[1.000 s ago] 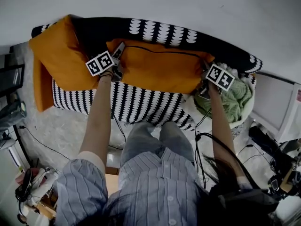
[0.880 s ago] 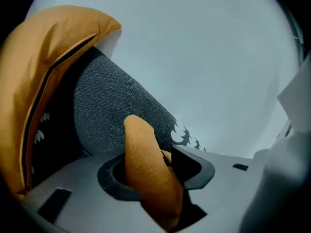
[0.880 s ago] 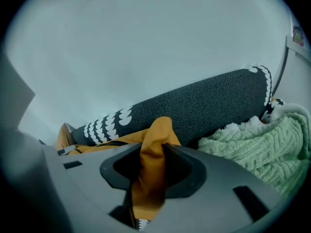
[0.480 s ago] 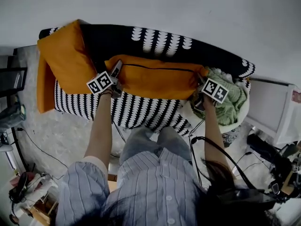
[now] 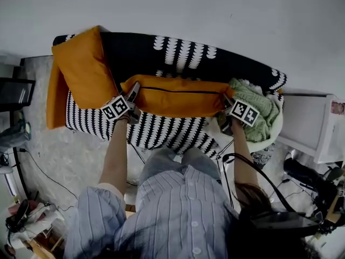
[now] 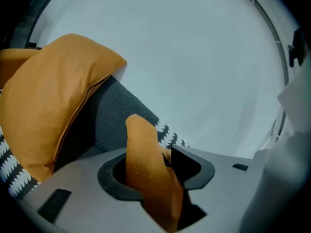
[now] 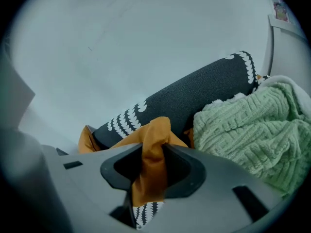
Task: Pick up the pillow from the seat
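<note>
A long orange pillow [image 5: 178, 95] hangs stretched between my two grippers above the black-and-white patterned seat [image 5: 161, 125] of the sofa. My left gripper [image 5: 133, 93] is shut on the pillow's left corner [image 6: 148, 164], whose orange fabric is pinched between the jaws. My right gripper [image 5: 226, 106] is shut on the pillow's right corner [image 7: 153, 166], with a fold of orange fabric bunched in its jaws. A second orange pillow [image 5: 86, 72] leans on the sofa's left arm and also shows in the left gripper view [image 6: 48, 101].
A green knitted blanket [image 5: 261, 109] fills a white basket at the sofa's right end, close to my right gripper [image 7: 248, 130]. The dark sofa back [image 5: 183, 53] stands against a pale wall. A white cabinet [image 5: 312, 128] is further right, with cables and clutter on the floor.
Both grippers have come toward me and upward with the pillow held between them, so it now hangs in front of the sofa back above the seat. The grips are unchanged.
</note>
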### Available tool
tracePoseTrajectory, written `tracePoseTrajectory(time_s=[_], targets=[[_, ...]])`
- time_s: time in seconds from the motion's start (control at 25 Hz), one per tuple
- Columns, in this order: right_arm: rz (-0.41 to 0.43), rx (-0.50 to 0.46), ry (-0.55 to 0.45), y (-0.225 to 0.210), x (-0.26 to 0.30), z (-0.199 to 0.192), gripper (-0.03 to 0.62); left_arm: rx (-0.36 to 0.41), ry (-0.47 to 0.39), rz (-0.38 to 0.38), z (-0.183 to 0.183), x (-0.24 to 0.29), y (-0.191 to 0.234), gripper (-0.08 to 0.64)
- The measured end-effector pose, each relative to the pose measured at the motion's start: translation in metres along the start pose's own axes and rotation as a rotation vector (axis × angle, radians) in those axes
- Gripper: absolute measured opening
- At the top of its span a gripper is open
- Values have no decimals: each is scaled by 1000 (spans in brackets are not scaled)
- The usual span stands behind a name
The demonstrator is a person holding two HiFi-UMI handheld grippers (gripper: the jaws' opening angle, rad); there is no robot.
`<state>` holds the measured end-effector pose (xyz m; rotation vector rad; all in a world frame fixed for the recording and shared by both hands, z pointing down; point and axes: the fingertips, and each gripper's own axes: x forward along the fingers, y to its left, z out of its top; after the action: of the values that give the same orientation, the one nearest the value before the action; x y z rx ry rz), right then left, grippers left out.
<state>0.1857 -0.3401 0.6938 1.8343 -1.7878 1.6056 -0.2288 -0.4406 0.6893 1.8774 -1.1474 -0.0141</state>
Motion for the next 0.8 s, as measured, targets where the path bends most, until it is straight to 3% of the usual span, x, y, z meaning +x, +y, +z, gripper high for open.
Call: tracePoseTrajectory(time_s=[0.12, 0.28, 0.6, 0.68, 0.8], targets=[[46, -15, 41, 7, -18, -9, 121, 24, 67, 2, -8, -26, -7, 193], [69, -50, 34, 18, -40, -19, 120, 11, 49, 4, -17, -66, -13, 190], [117, -153, -35, 56, -81, -13, 117, -76, -110, 15, -23, -142, -38, 185], [128, -168, -53, 60, -96, -12, 117, -98, -171, 8, -22, -162, -48, 155], [161, -179, -73, 66, -116, -10, 115, -72, -231, 16, -21, -187, -59, 146]])
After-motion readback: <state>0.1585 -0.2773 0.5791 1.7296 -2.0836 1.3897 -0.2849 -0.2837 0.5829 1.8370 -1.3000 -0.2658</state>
